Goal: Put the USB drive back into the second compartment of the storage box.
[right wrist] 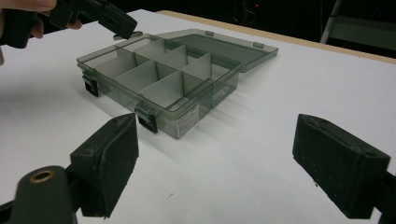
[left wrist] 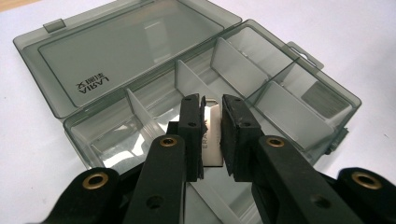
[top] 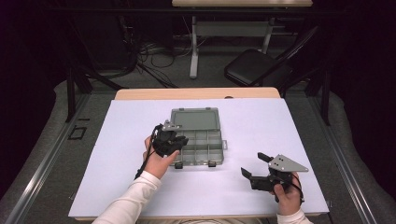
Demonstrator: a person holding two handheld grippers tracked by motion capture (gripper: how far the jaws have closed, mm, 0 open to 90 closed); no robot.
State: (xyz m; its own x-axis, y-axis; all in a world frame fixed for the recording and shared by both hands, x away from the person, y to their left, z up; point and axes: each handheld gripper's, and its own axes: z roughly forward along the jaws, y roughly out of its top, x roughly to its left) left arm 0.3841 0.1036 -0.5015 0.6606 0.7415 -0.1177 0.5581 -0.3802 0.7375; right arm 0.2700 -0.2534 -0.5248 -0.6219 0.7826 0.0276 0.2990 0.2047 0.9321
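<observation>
A smoky grey clear organizer box (top: 205,140) lies in the middle of the white table, its lid (top: 195,118) folded open toward the far side. White dividers split the box (left wrist: 280,93) into several compartments, all bare. My left gripper (top: 182,141) hangs over the box's left compartments. In the left gripper view that gripper (left wrist: 212,105) is shut on a small flat pale piece (left wrist: 212,135) with printed letters, held upright above a compartment. My right gripper (top: 252,164) rests open near the front right, jaws wide apart (right wrist: 215,126), aimed at the box (right wrist: 163,74).
A white sheet (top: 261,121) covers the table up to a wooden strip at the far edge (top: 196,93). Beyond it stand a black folding chair (top: 254,67), a desk leg (top: 194,46) and floor cables (top: 154,53). Bare white surface lies right and left of the box.
</observation>
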